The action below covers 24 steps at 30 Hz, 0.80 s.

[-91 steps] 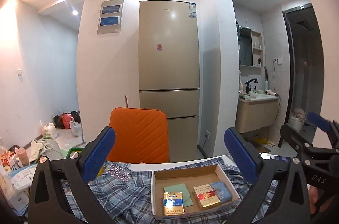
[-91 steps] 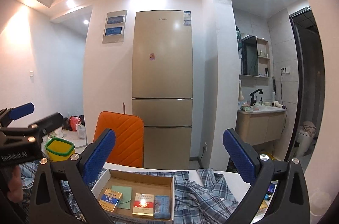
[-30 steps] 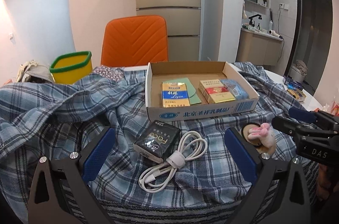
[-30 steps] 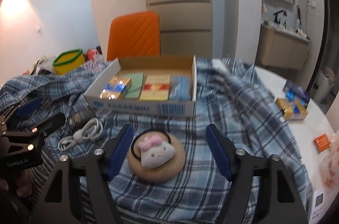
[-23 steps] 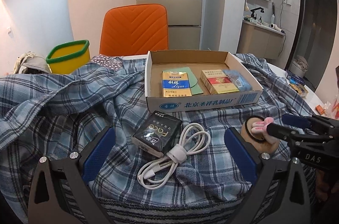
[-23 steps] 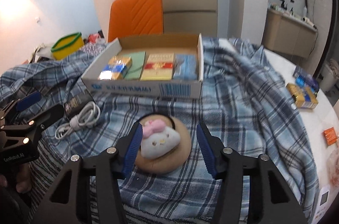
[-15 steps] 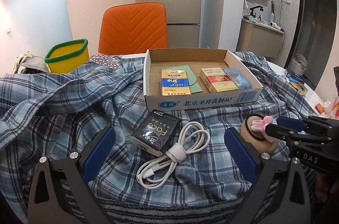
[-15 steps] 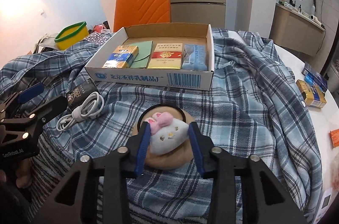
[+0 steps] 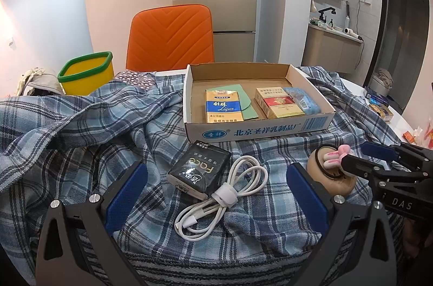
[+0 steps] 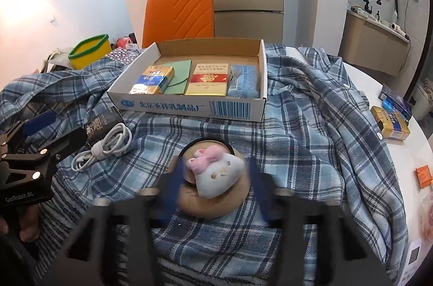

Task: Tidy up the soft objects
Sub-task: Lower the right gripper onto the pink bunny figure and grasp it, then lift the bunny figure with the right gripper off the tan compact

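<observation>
Right gripper opening around the plush, pick not yet secured.

Left wrist view: my left gripper (image 9: 216,186) hangs wide open, empty, over the cable (image 9: 224,191) and dark packet (image 9: 199,168), just in front of the cardboard box (image 9: 257,133). Right wrist view: right gripper (image 10: 213,190), blurred, jaws opening; the white plush (image 10: 217,173) on its tan pad (image 10: 216,200) sits between them, pads apparently clear, in front of the box. Next, I judge: close squarely, lift, carry boxward.

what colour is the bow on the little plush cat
Pink, on the white plush cat; clearest in the right wrist view.

White plush cat (image 10: 219,176) on tan pad (image 10: 216,200)
</observation>
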Tool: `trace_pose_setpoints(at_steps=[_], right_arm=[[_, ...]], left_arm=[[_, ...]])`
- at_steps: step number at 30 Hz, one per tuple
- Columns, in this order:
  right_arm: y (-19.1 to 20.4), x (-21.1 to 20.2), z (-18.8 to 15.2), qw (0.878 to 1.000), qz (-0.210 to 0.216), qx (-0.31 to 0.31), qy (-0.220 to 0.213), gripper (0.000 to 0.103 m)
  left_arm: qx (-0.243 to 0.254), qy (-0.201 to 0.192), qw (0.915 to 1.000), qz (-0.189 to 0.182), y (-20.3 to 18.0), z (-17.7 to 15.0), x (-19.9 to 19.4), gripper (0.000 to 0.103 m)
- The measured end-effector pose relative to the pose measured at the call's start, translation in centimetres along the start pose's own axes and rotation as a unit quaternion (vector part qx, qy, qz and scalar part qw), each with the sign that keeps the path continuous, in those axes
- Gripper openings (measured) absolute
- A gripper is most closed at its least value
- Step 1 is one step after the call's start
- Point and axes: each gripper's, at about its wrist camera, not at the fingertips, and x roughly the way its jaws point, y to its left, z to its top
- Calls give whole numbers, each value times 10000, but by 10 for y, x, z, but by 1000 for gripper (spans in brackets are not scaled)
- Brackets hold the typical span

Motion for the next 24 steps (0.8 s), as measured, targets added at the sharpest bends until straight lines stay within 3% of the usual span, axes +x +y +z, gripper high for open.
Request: trace_pose_setpoints(at_steps=[4,7,10,24], right_arm=[[-3,9,0,9997,-30,89,209,54],[-5,15,-1,9992,-24,169,366,39],[-7,13,-1,9994,7,187,304,34],[-3,-29,-1,9972,-62,109,-733,33]], left_arm=[[1,26,10000,2,0,0,0,102],[21,37,10000,-2,-1,0,-1,102],[29,43,10000,-12,0,0,0,102],[33,22,10000,-6,-1,0,0,102]])
